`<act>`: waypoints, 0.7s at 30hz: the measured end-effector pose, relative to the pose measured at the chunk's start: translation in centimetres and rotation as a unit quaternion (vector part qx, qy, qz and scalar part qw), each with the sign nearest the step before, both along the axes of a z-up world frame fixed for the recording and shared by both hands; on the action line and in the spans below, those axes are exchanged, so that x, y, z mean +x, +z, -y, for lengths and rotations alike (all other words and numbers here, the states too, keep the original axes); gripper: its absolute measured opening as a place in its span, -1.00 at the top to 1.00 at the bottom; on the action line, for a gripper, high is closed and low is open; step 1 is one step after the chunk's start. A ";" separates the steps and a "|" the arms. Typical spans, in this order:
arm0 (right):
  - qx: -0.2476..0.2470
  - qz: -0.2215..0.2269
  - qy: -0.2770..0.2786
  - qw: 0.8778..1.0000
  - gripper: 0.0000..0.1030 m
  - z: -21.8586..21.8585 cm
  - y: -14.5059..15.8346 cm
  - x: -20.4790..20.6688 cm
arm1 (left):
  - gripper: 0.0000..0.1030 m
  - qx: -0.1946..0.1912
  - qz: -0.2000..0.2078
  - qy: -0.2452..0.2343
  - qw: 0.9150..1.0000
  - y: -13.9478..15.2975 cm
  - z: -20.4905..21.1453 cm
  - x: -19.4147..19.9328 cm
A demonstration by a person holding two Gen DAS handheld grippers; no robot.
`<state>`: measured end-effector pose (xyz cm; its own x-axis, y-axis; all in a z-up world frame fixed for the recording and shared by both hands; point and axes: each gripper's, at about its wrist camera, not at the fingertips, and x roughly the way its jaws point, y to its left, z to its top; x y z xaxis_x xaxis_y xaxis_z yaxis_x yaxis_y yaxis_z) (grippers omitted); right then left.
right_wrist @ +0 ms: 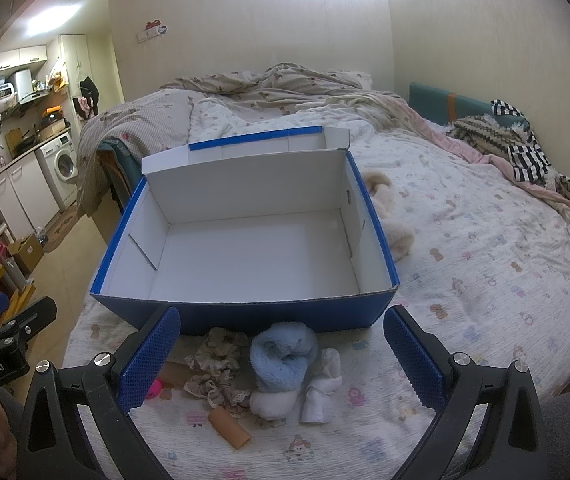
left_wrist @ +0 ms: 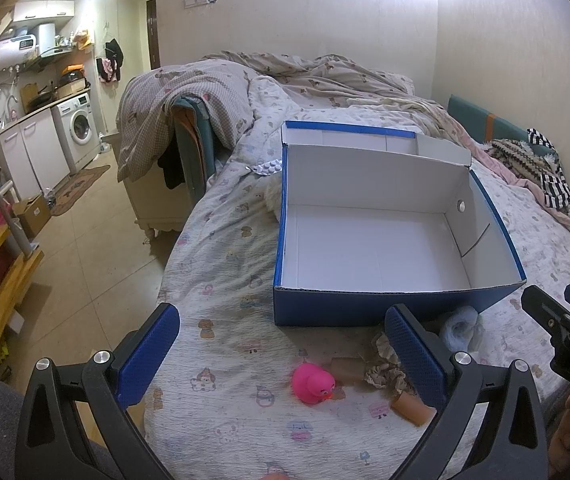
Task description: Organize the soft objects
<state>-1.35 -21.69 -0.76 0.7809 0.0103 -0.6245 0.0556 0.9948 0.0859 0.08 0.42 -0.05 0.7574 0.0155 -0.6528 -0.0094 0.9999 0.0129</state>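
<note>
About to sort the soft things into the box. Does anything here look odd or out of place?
Yes: a blister pack of pills lies loose on the bedspread beside the box, and a pink rubber duck and cardboard tube sit among the soft items. The box is empty.

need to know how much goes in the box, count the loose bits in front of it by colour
pink duck: 1
blue fluffy roll: 1
white pieces: 2
beige frilly scrunchies: 2
tan tube: 1
total: 7
</note>
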 end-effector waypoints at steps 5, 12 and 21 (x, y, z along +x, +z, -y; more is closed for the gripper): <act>0.008 -0.003 0.000 1.000 -1.00 0.1 0.0 0.0 | -0.99 -0.008 -0.001 0.000 1.000 0.6 0.0 0.1; 0.025 -0.013 0.011 1.000 -1.00 0.8 1.0 0.4 | -0.99 -0.012 -0.019 -0.017 1.000 2.0 0.1 0.3; 0.055 -0.093 0.041 0.993 -1.00 3.0 1.3 2.5 | -0.99 0.003 -0.078 0.029 0.996 1.6 -1.9 2.7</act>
<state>1.13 -24.73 0.49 0.6464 0.1446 -0.7492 0.0003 0.9818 0.1898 2.82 2.34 1.51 0.6438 0.0603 -0.7628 -0.0651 0.9976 0.0239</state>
